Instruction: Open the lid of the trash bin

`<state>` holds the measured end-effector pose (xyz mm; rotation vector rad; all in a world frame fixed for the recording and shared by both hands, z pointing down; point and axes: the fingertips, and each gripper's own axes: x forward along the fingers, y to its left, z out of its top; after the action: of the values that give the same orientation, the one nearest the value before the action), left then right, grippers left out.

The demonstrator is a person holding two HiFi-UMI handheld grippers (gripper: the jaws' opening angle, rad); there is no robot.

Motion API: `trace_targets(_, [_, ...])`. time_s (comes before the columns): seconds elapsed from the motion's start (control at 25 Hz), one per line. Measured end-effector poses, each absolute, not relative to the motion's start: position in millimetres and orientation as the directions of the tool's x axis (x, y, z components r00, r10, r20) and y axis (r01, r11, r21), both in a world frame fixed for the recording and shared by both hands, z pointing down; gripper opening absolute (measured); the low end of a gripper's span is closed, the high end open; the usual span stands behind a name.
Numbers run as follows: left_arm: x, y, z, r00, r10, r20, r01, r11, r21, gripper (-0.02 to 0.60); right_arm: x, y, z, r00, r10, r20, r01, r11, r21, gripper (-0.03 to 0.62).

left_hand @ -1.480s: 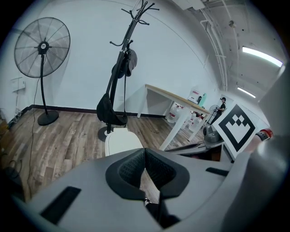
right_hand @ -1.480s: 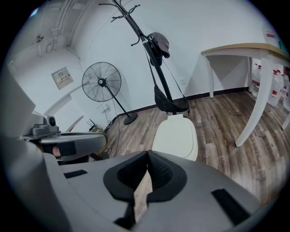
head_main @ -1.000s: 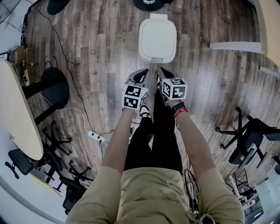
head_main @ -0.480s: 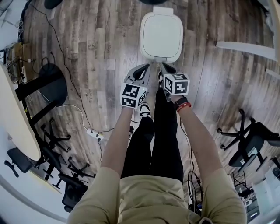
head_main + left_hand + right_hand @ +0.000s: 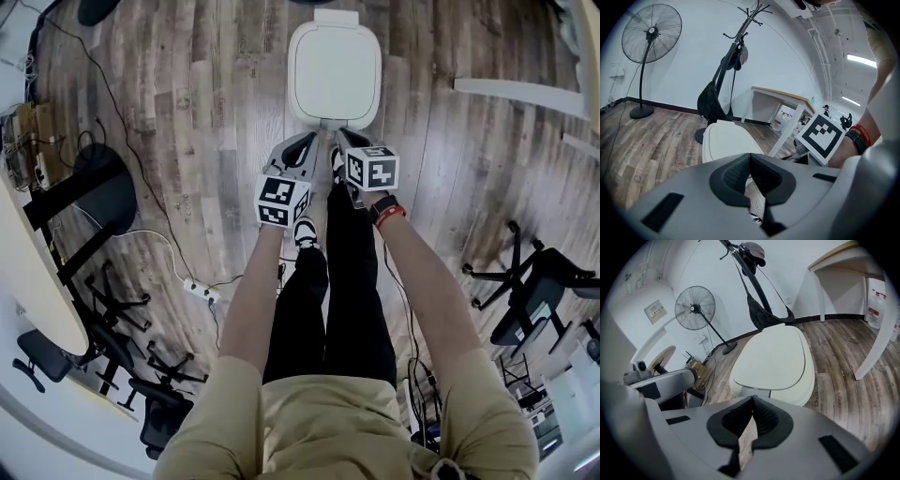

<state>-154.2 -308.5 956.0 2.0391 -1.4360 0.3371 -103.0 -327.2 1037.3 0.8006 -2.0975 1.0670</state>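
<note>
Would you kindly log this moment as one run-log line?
trash bin lid: closed | left tongs: shut, empty | right tongs: shut, empty | both short of lid, untouched

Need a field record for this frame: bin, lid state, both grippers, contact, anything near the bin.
target: white trash bin, standing on the wood floor
lid: lid down flat, closed
left gripper: left gripper jaws together, nothing between them
right gripper: right gripper jaws together, nothing between them
position: both side by side, pointing at the bin's near edge
contact: none visible; the bin lies ahead of both
nearby: standing fan, coat rack
</note>
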Motion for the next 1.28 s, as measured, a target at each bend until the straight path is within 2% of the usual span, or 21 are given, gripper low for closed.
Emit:
trace_targets(0.76, [-156.5, -308.8, 958.3, 0.379, -0.749, 0.544, -0.918, -0.227, 0.326, 0.023, -99.0, -328.7, 1051.9, -0.554, -0.186, 0.812, -0.771, 0.482, -0.416, 0.011])
trace_targets(1.28, [-163.4, -307.6, 963.2, 0.370, -0.737, 0.566, -0.924, -0.230, 0.304, 0.023, -99.7, -327.9, 1055.6, -0.573, -0.156, 0.804, -0.764, 0.458, -0.455, 0.011])
